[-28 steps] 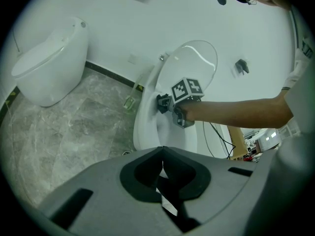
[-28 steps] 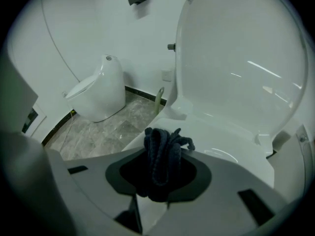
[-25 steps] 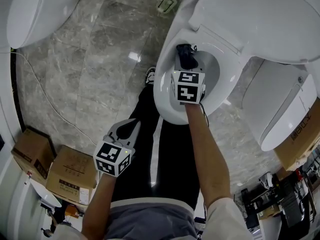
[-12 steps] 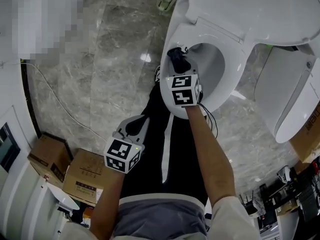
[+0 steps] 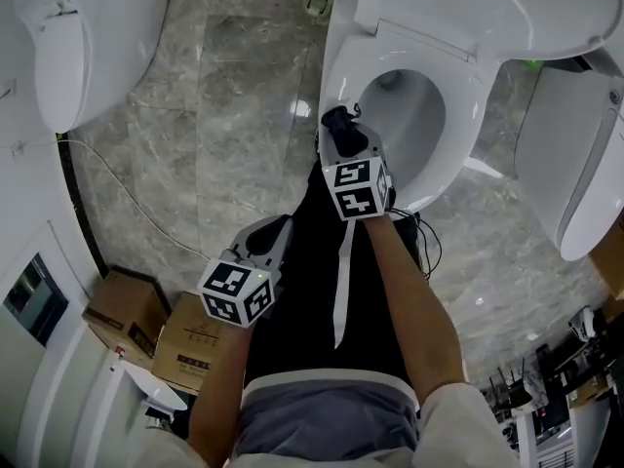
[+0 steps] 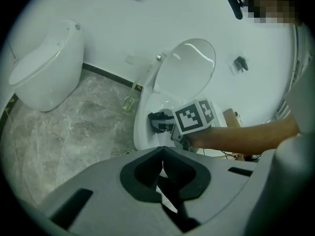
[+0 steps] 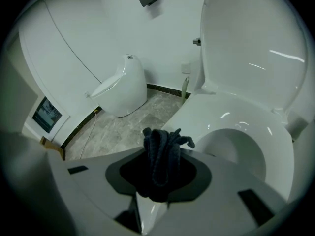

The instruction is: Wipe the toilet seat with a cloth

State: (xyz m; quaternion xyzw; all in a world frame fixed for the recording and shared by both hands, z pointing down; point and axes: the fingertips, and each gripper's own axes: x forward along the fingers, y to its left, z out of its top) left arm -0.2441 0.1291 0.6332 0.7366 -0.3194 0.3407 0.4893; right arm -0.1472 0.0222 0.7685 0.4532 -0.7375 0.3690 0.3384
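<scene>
Cloth (image 7: pixel 163 144) wipe at the rim: right claw (image 7: pixel 164 156) pinches the bunched cloth.
Press it flat along the toilet seat (image 7: pixel 236 114); left claw (image 6: pixel 162 151) closed on nothing, idle.

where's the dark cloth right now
The dark bunched cloth is clamped in the right gripper; in the head view it sits centre frame, at the left front rim of the white toilet seat.

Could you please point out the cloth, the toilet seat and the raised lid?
cloth (image 7: pixel 165 154), right gripper view, its bunched middle.
toilet seat (image 5: pixel 468 105), head view, the ring's right side.
raised lid (image 7: pixel 256 43), right gripper view, its inner face.
</scene>
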